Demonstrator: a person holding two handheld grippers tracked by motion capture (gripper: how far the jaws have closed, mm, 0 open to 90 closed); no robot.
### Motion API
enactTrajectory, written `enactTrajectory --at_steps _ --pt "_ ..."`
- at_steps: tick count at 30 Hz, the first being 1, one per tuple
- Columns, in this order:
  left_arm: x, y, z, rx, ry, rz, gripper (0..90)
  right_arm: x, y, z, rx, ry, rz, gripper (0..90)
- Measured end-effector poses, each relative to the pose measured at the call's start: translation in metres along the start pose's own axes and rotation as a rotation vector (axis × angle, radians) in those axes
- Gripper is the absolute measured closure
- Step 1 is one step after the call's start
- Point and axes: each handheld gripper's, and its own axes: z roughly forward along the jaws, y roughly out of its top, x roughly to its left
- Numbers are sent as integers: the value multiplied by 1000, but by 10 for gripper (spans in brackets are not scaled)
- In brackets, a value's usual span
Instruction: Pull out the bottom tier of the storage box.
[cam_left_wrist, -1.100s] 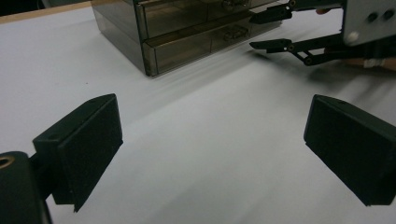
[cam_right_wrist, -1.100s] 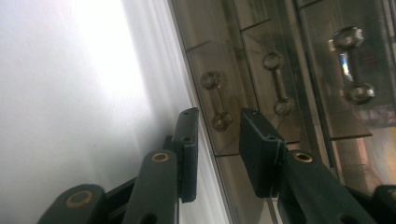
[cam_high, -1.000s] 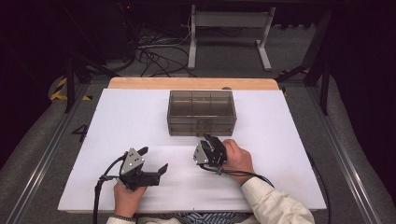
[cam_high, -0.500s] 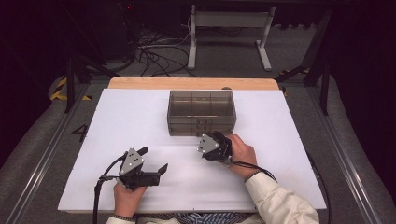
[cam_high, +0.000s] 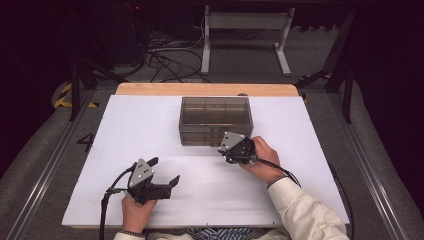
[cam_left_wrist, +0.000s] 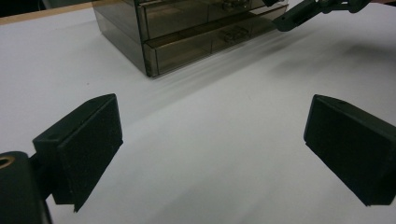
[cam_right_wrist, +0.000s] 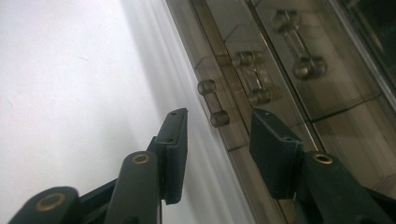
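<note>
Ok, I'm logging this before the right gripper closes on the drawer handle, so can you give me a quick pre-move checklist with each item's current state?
1. Right gripper jaws open: ok, a clear gap shows between them.
2. Drawer handle lined up with that gap: ok, it sits just ahead of the jaw tips, not yet between them.
3. Nothing held in the right gripper: ok.
4. Left gripper out of the way: ok, open and low on the white table, apart from the drawer box.
5. Drawer closed: ok, its front looks flush with the box.
6. Box braced against sliding when pulled: cannot tell.
</note>
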Motion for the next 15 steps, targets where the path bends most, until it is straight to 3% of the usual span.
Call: enactTrajectory --at_steps 15 --pt "0 0 0 2 -4 -7 52 -8 -6 14 69 -23 -50 580"
